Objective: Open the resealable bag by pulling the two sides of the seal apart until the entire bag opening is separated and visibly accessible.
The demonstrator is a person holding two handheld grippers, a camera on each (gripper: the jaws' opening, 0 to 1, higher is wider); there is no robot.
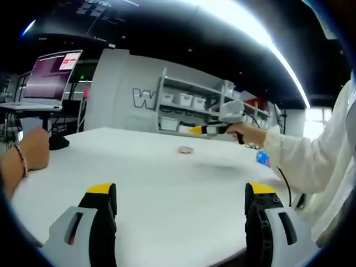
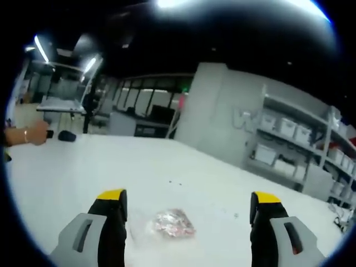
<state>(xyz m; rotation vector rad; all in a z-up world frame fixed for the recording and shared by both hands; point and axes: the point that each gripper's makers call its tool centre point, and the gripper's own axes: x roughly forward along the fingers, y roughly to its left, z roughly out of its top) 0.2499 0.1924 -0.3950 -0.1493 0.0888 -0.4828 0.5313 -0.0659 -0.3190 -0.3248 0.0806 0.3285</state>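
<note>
Small clear resealable bag [image 2: 168, 225] lying flat on white table [image 2: 83, 172], between wide-open, empty jaws of right gripper [image 2: 186, 203], left gripper [image 1: 181, 194] jaws also wide apart, holding nothing

White table with a small clear bag lying on it

The white table [image 1: 167, 189] has a smooth, matte top with a rounded near edge in the left gripper view. The resealable bag [image 2: 169, 224] lies flat on it, clear plastic with reddish contents, nearer the far side in the left gripper view [image 1: 185, 149]. At the far left a person's hand [image 1: 34, 147] with a bracelet rests on the top, beside a dark object [image 1: 57, 142]. A small blue item [image 1: 262, 158] sits at the right edge.
</note>
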